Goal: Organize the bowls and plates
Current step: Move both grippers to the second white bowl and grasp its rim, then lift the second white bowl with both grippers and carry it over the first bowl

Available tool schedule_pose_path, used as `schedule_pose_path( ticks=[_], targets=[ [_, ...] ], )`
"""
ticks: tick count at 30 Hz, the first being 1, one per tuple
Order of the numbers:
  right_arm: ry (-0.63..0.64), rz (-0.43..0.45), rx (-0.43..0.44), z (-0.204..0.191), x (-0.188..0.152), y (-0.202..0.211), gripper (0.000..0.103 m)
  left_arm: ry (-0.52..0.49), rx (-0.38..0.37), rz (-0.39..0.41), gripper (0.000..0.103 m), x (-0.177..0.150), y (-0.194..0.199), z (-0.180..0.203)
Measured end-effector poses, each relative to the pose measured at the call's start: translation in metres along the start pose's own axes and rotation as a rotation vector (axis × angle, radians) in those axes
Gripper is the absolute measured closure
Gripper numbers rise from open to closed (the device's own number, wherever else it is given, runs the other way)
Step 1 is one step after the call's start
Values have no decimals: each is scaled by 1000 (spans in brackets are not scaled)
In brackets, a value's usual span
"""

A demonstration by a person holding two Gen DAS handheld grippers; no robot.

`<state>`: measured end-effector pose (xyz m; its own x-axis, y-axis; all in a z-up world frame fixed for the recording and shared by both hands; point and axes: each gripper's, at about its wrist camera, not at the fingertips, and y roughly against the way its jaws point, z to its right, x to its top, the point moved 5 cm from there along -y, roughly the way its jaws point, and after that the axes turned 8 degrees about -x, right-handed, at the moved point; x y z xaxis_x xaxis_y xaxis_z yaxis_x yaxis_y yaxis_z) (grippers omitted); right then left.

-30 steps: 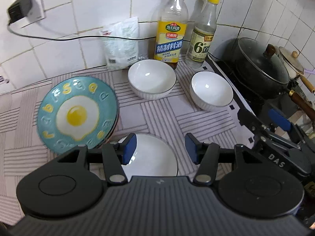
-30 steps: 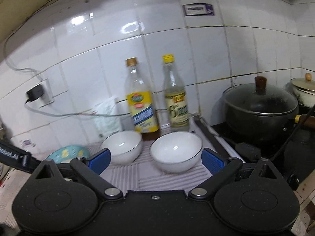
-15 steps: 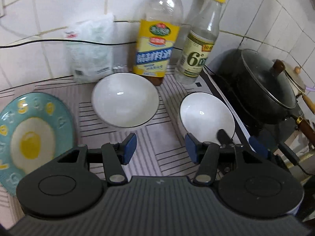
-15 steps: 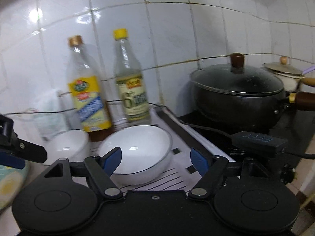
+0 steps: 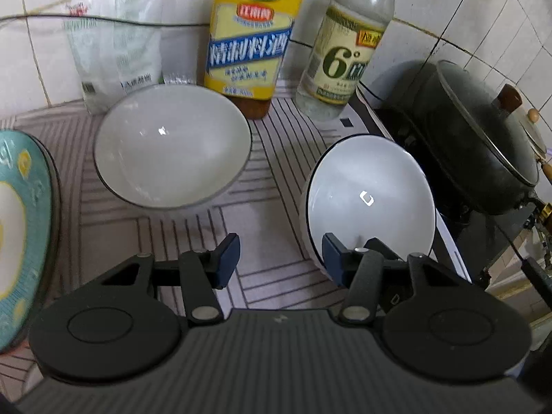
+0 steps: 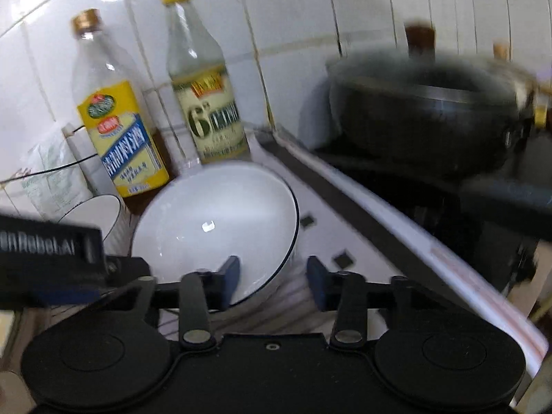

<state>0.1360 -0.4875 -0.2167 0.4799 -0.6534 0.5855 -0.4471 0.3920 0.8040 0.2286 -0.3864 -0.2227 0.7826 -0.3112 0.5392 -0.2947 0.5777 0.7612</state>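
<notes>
- Two white bowls with dark rims: the left bowl (image 5: 172, 145); the right bowl (image 5: 371, 203), tilted;
- One teal plate with a fried-egg picture (image 5: 20, 227), at the left edge;
- Two bottles against the tiled wall: a yellow-labelled bottle (image 5: 248, 38); a clear bottle with a pale label (image 5: 341, 65);
- One white packet (image 5: 114, 45) leaning on the wall;
- One dark lidded pot (image 5: 483, 145); one further lid knob (image 5: 533, 115) behind it, its vessel hardly showing;
- One striped mat (image 5: 276, 158);
- One thin black cable (image 5: 103, 17).

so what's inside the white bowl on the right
The right bowl looks empty: bare white glaze with one light glint. The right tool straddles the near rim, one finger inside, hiding a bit of the inner wall.
</notes>
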Motion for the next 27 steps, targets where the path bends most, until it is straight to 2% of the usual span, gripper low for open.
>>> schedule_pose_path(
  ticks=[2,6,11,19,27],
  targets=[
    [-20,-21,23,2,-3,-3,76,-11,-8,2,64,-3,-3,2],
    [-31,-21,37,1,-7,-3,81,-6,-35,-24,92,-9,-9,6],
    [-48,-48,61,-1,-3,-1,85,0,-16,-44,93,-13,-6,8],
    [-91,-150,95,0,-5,1,85,-5,9,-122,92,-16,8,6],
    [-58,-197,120,-12,-6,26,85,14,26,-143,92,-28,43,3]
  ],
)
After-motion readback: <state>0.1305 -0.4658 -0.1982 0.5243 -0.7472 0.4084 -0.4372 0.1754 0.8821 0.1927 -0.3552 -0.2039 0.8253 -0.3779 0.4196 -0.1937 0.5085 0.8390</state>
